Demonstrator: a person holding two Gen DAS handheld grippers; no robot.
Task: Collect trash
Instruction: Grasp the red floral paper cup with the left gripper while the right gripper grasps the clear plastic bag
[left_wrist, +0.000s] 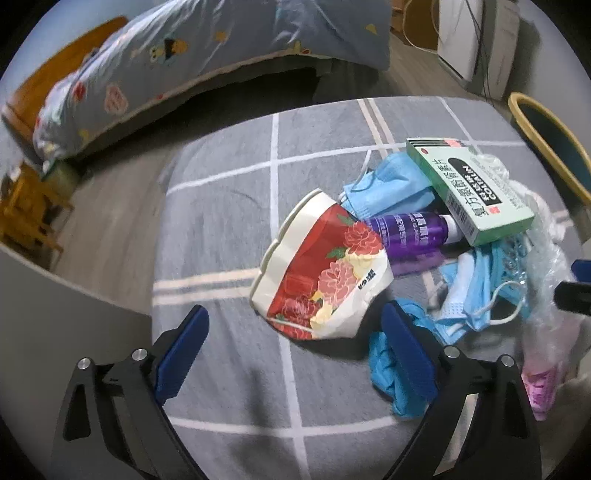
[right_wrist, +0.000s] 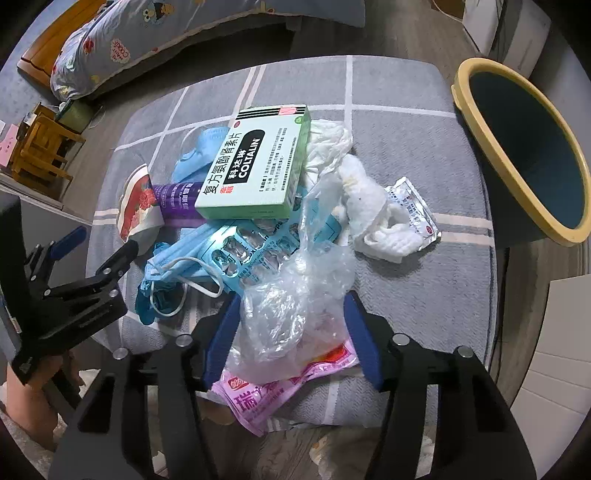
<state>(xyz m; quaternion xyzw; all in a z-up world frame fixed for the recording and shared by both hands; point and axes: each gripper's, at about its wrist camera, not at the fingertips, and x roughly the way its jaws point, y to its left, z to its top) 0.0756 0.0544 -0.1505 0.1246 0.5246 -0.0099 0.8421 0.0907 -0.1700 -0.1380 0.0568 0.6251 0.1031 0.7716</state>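
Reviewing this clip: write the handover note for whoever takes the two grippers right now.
Left gripper: open, empty, near the red floral paper packet.
Right gripper: open, straddling the crumpled clear plastic bag, not clamped.
The trash is heaped on the grey checked cushion: green Coltalin medicine box, purple bottle, blue face masks, blister pack, white tissue, pink wrapper.
The yellow-rimmed bin shows nothing inside.
Done: nothing visibly. Left: everything.
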